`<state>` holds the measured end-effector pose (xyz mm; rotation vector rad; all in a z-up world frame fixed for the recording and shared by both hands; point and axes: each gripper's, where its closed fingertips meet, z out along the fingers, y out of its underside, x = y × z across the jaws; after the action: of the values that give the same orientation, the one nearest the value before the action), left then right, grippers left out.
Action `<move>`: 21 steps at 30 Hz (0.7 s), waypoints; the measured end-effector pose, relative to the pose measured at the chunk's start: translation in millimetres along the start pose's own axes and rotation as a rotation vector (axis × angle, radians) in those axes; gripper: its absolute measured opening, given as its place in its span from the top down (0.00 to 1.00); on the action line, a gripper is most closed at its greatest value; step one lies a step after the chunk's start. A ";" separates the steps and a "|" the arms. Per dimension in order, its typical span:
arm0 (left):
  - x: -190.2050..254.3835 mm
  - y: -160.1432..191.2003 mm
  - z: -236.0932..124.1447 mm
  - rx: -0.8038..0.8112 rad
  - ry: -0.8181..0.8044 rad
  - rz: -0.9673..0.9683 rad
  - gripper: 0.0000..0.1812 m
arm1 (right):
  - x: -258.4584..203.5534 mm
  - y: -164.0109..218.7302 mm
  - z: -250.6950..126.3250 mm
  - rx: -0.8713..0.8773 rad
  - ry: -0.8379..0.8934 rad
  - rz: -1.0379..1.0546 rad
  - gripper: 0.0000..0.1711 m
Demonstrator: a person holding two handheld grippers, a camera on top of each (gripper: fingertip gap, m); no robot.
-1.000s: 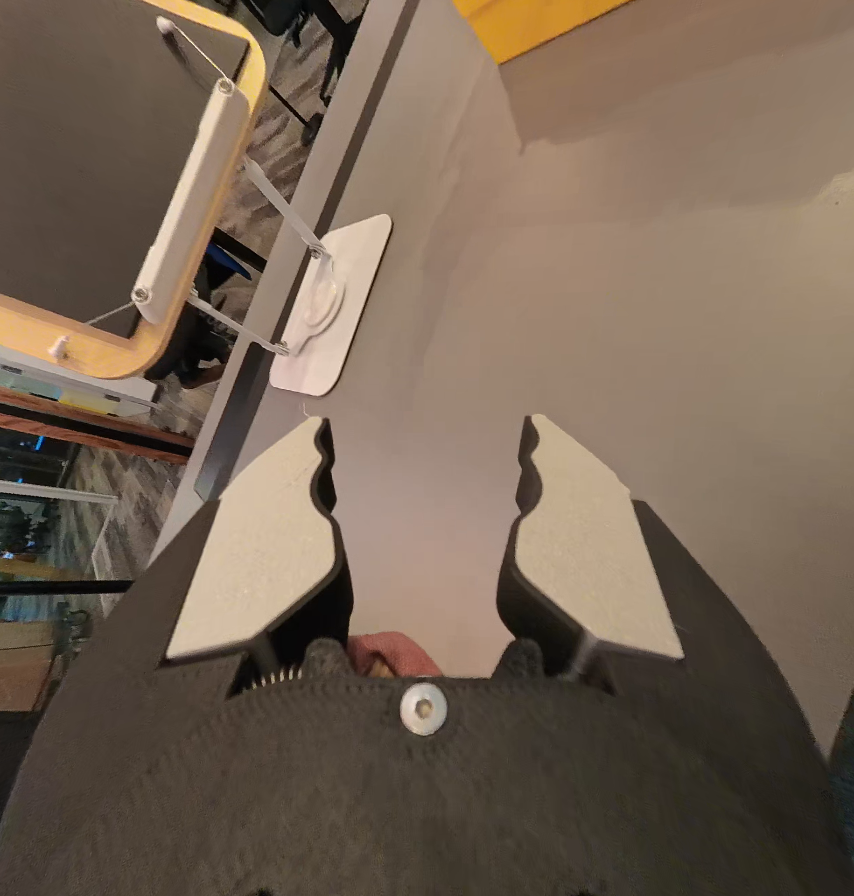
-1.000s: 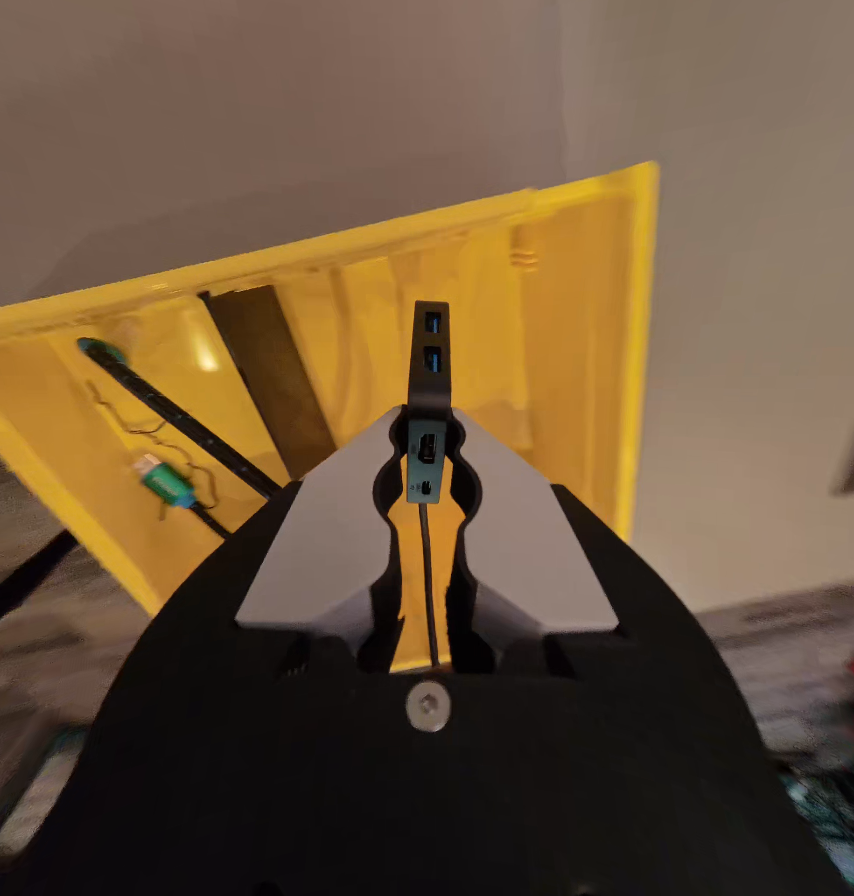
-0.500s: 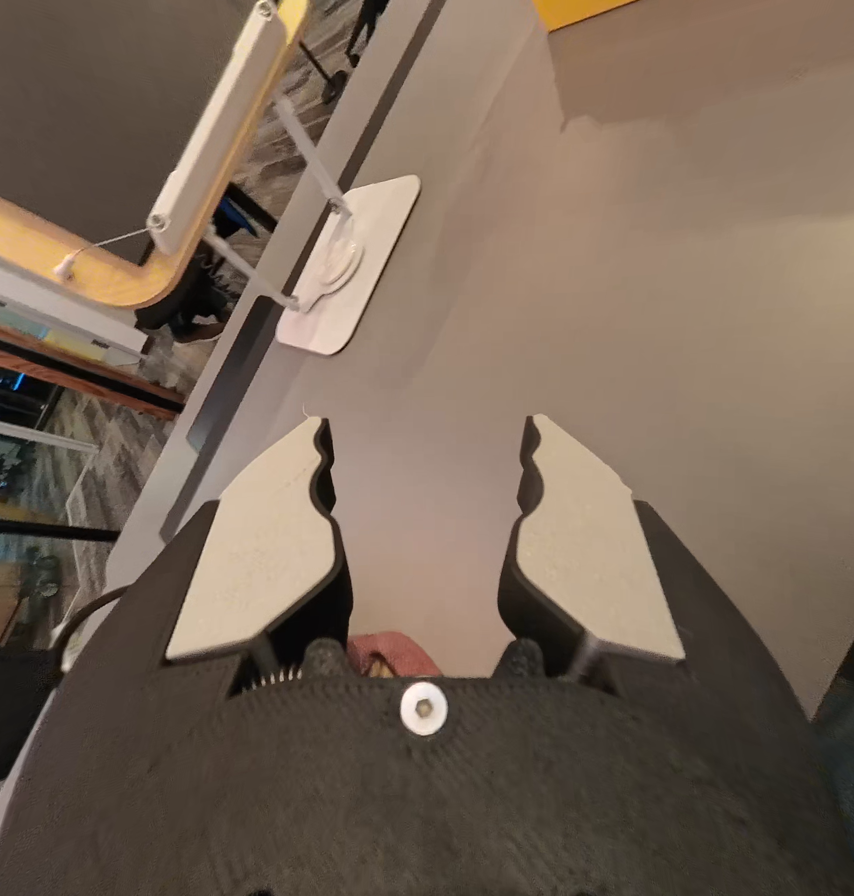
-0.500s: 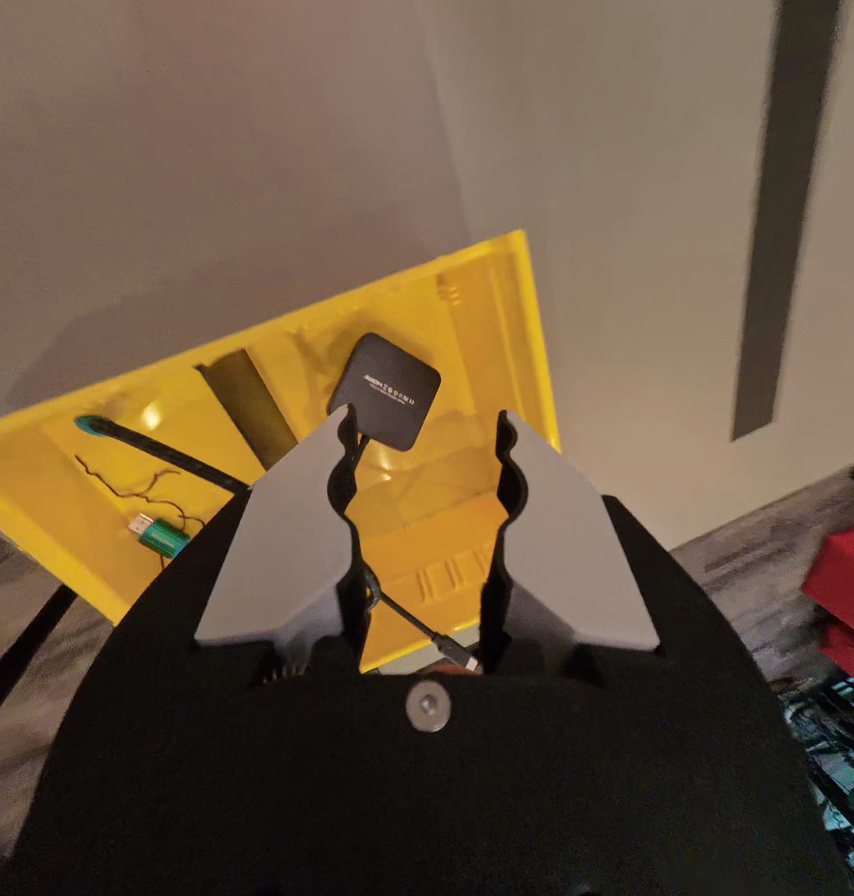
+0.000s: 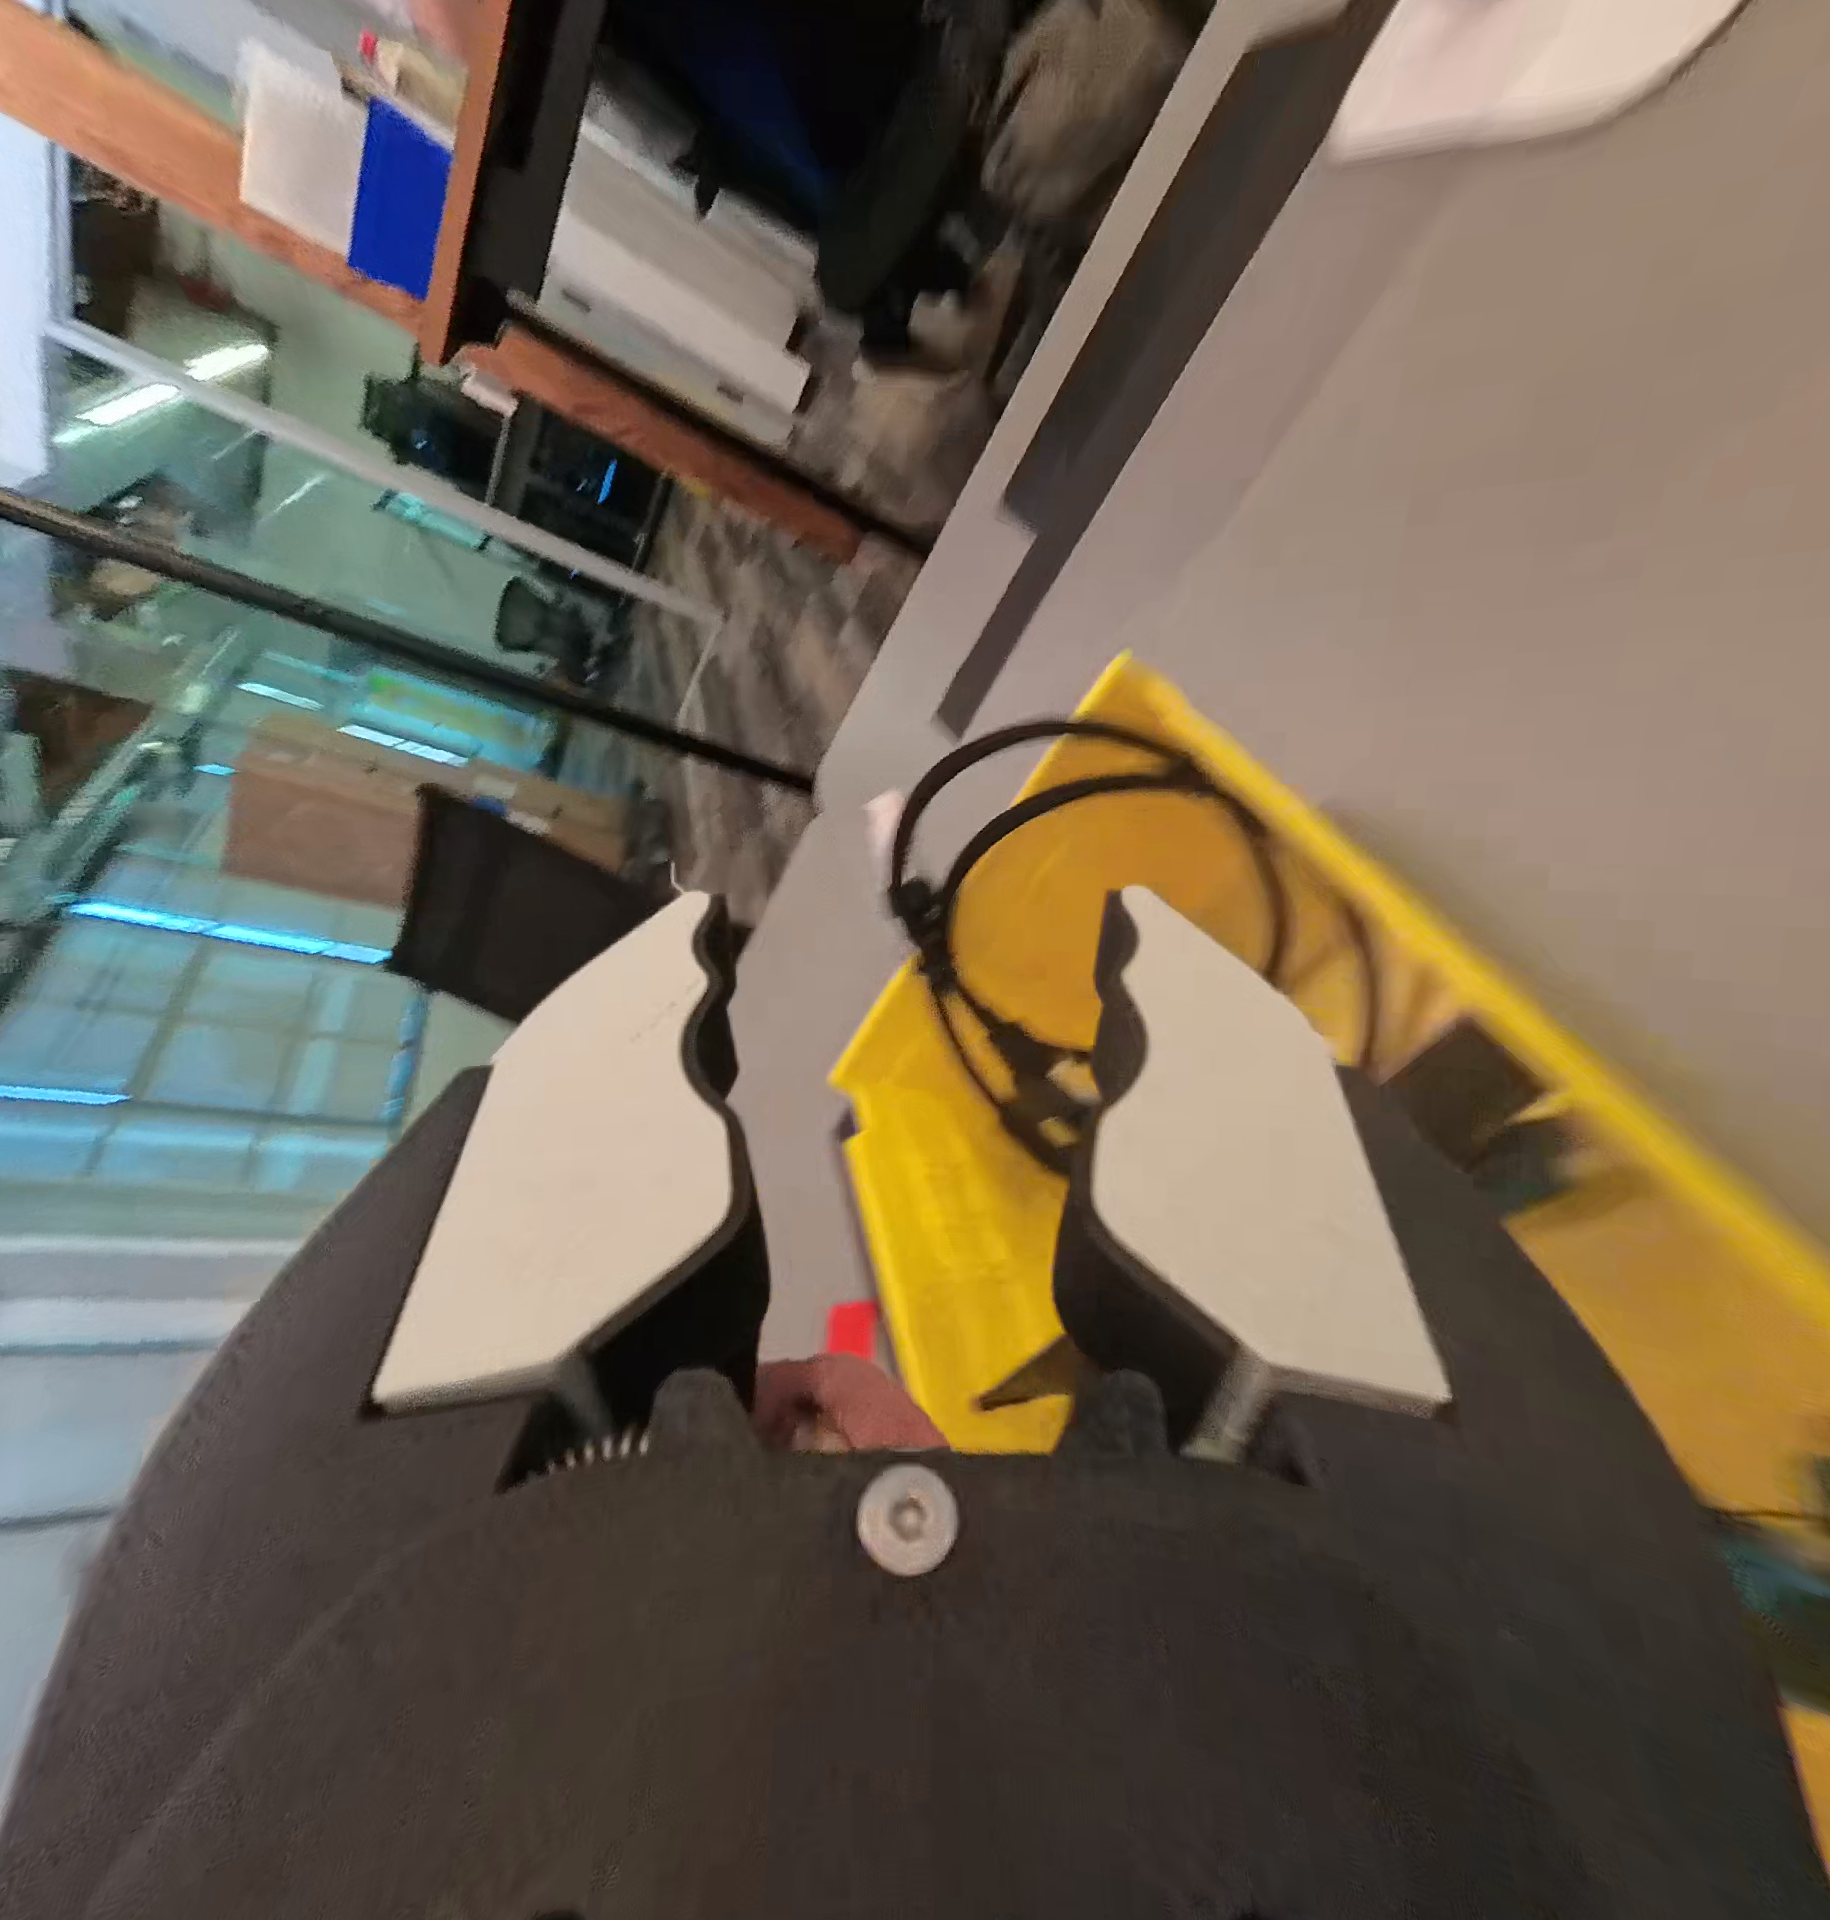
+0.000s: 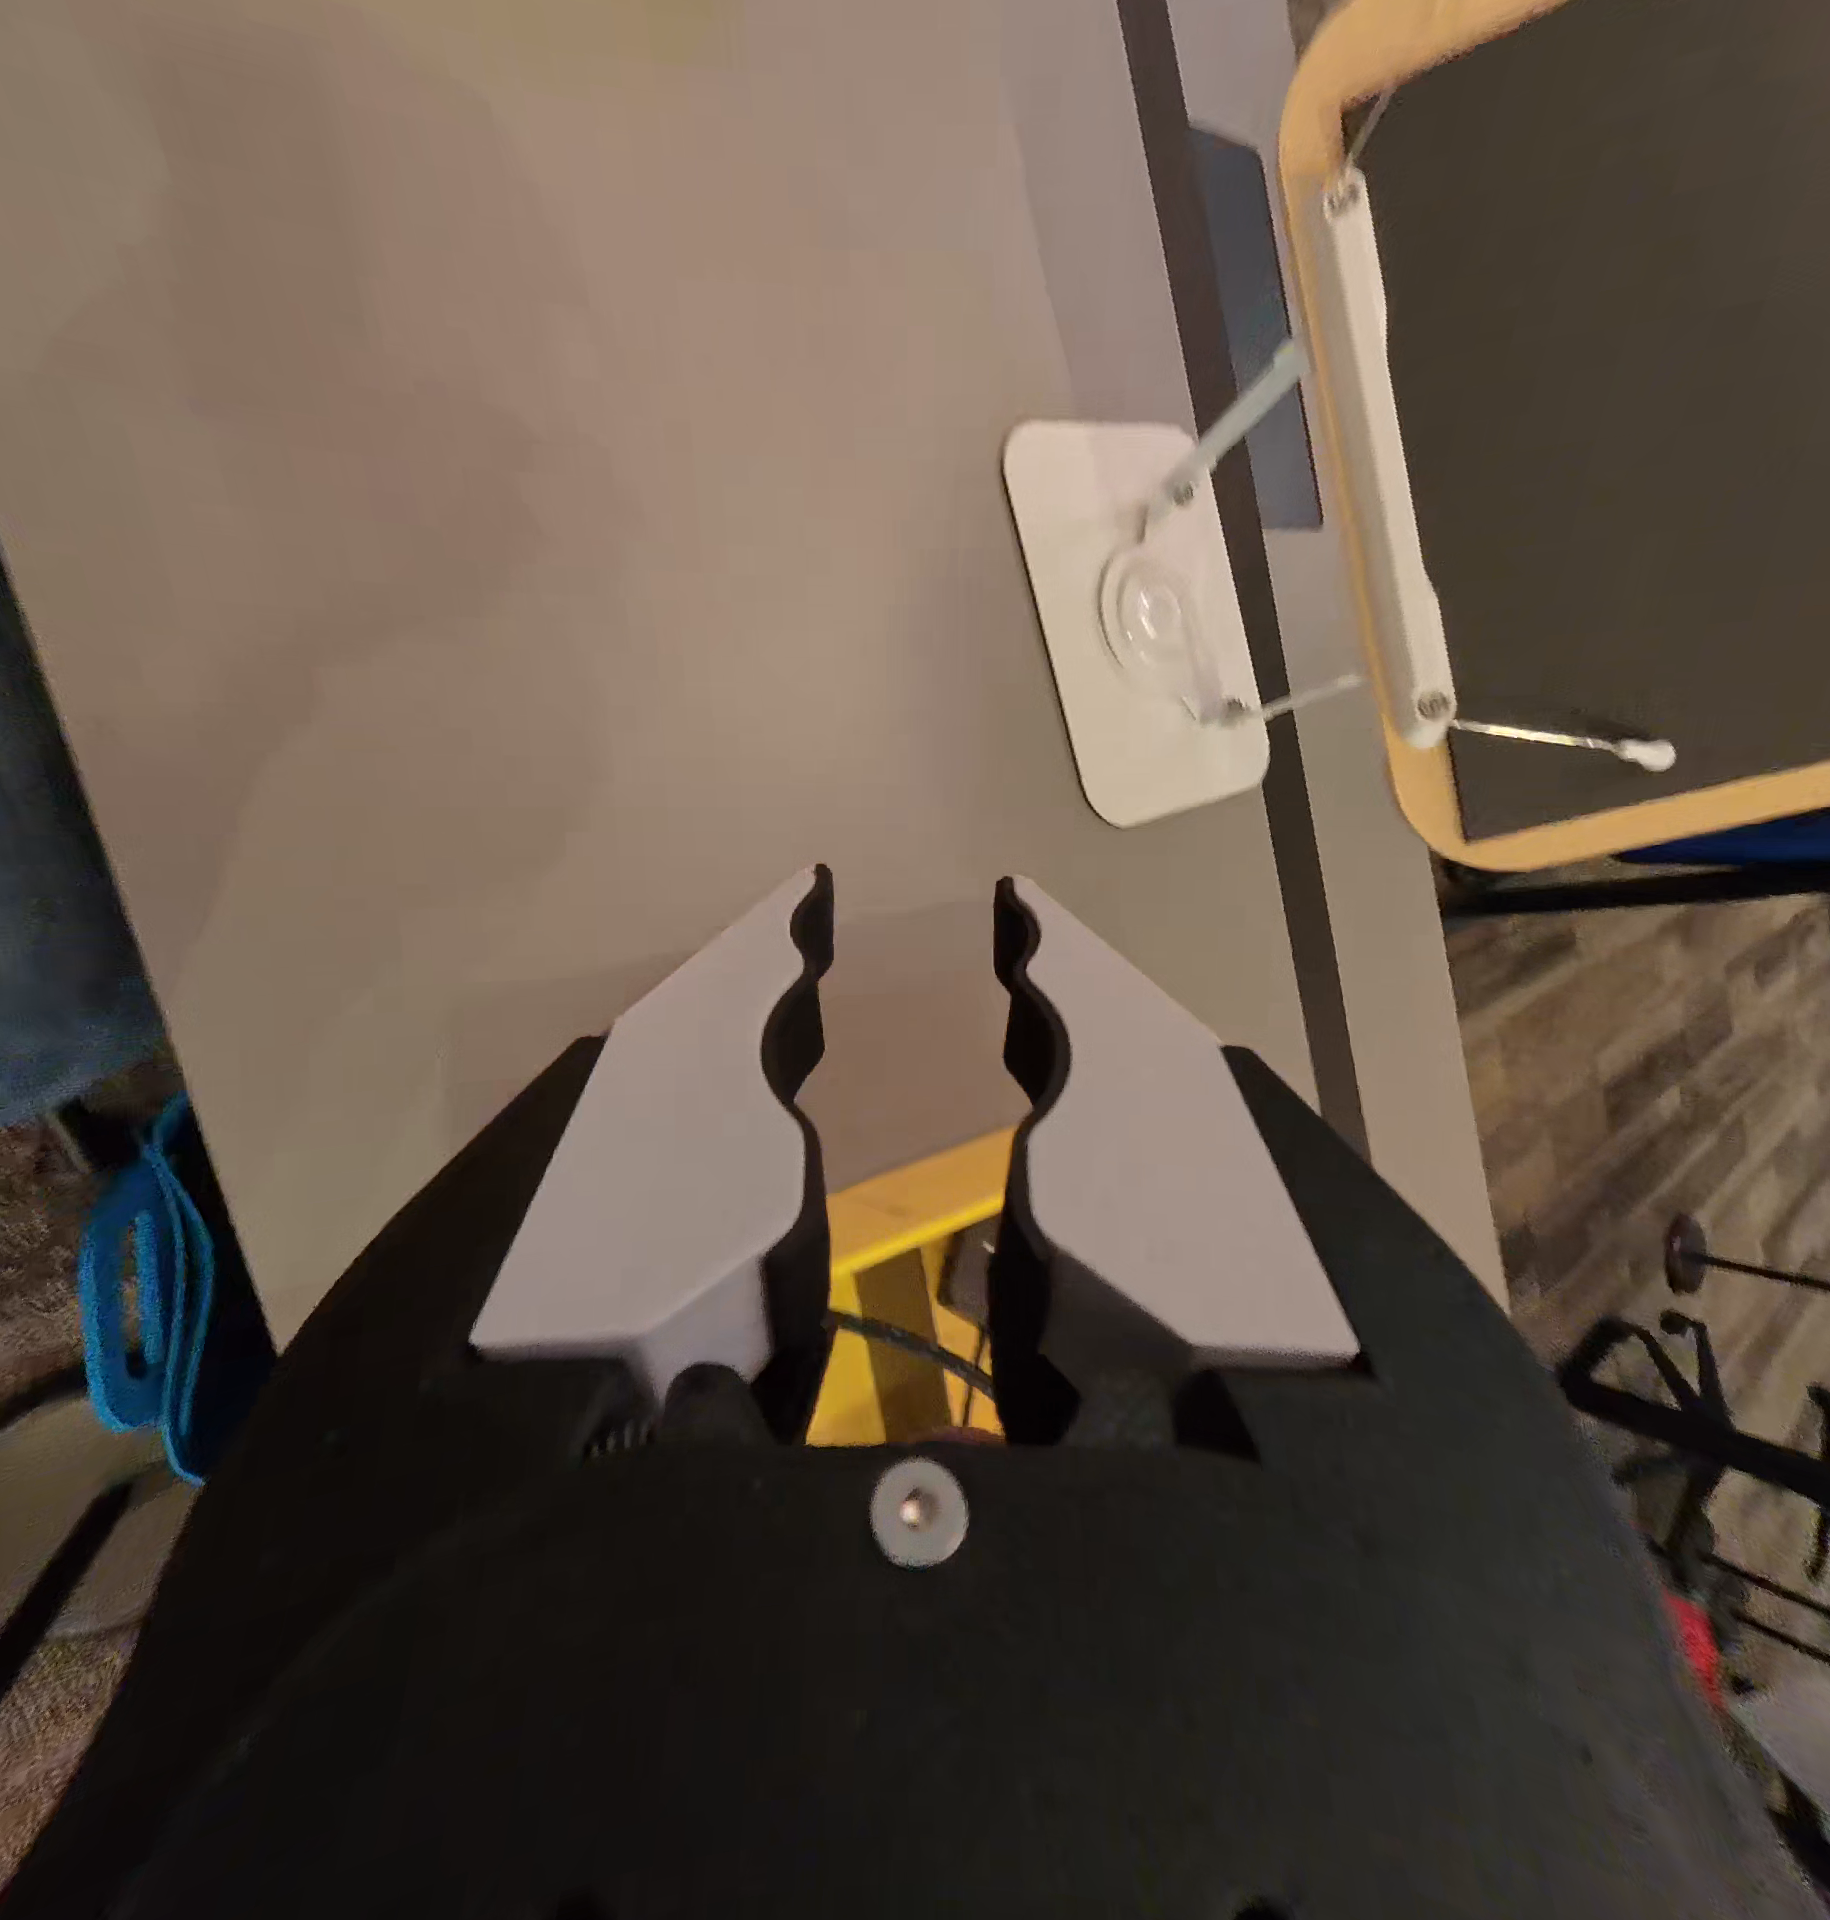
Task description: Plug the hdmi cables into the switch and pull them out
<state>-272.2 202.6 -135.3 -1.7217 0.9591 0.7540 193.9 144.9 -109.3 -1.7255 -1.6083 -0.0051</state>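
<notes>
While left view shows cable (image 5: 1004,831) (looped), right shows stand (image 6: 1139,623).

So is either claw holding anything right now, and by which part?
Nothing is held. The left claw and right claw are both open, with only the grey table showing between the right claw's fingers.

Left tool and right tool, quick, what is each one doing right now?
Left tool: open, holding nothing.
Right tool: open, holding nothing.

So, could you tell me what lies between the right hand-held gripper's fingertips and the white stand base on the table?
Nothing: in the right wrist view, only bare grey table separates the open right hand-held gripper from the white stand base.
</notes>
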 end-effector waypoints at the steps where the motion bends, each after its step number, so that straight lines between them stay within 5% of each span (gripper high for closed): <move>1: -7.8 12.7 12.0 -0.051 -0.019 0.046 0.63 | -8.6 -7.6 0.7 0.031 -0.016 0.011 0.83; 11: 2.6 94.6 128.8 -0.341 0.110 0.137 0.59 | -55.7 -20.7 18.4 0.112 -0.077 0.042 0.84; 17: 5.3 98.2 151.9 -0.367 0.130 0.169 0.83 | -62.8 -12.7 25.2 0.114 -0.099 0.062 0.85; 21: 0.1 86.8 145.9 -0.328 0.096 0.166 0.89 | -62.4 -8.3 28.0 0.120 -0.097 0.075 0.85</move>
<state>-354.9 323.1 -221.6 -1.9925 1.1007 0.9871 160.6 105.6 -155.0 -1.7144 -1.5784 0.2112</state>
